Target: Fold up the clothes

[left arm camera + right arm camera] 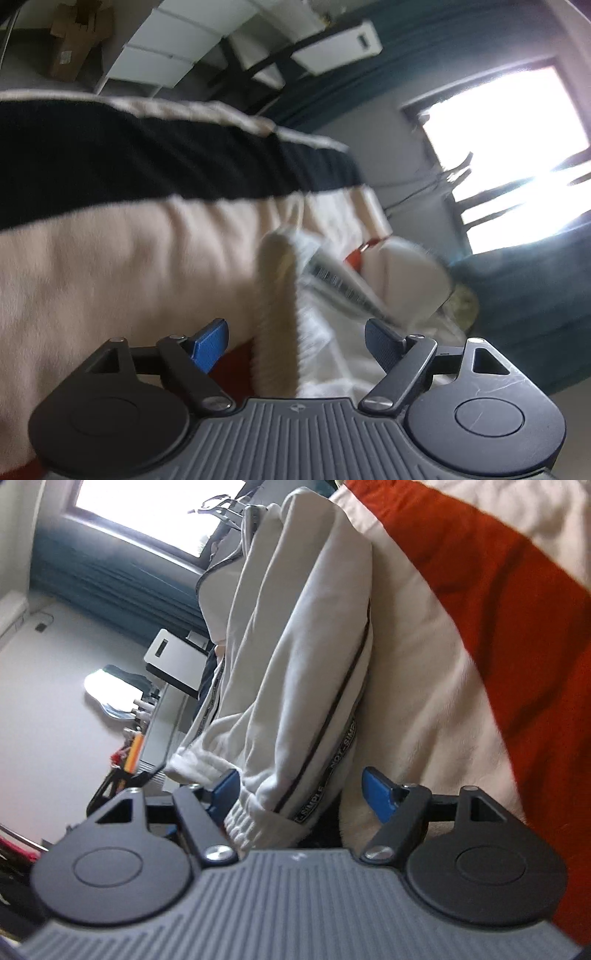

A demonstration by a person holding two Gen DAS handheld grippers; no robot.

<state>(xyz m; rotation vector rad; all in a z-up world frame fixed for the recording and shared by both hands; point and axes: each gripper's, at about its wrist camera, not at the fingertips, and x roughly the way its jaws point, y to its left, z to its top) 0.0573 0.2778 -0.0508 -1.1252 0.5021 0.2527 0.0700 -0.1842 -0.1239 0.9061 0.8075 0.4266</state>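
1. The left gripper had its jaws spread wide, with a cream ribbed cuff standing between the blue pads but not clamped by them.
2. The right gripper was likewise wide open. The elastic ankle cuff of the white track pants sat between its jaws, resting against the left pad, while the right pad stood apart from the cloth.
3. The pants, trimmed with a dark side tape printed "NOT SIMPLE", lay bunched lengthways on a striped blanket of cream, orange-red and black bands. In the left view the same tape and white cloth showed beyond the cuff, so the garment stretched between the two grippers.
4. Judging from this, neither end was yet secured, and the fold had barely begun.
5. Risks from here:
   - The right jaws might have closed on only the outer layer of the gathered cuff, because it lay off-centre; the leg would then have slipped free on lifting.
   - The blanket lay close under both cuffs, so a low grasp could have pinched it along with the pants and dragged it up.
   - The left view was blurred, suggesting fast motion; closing at speed might have missed the narrow cuff.
   - Uneven lifting could have twisted the legs, leaving a crooked fold.
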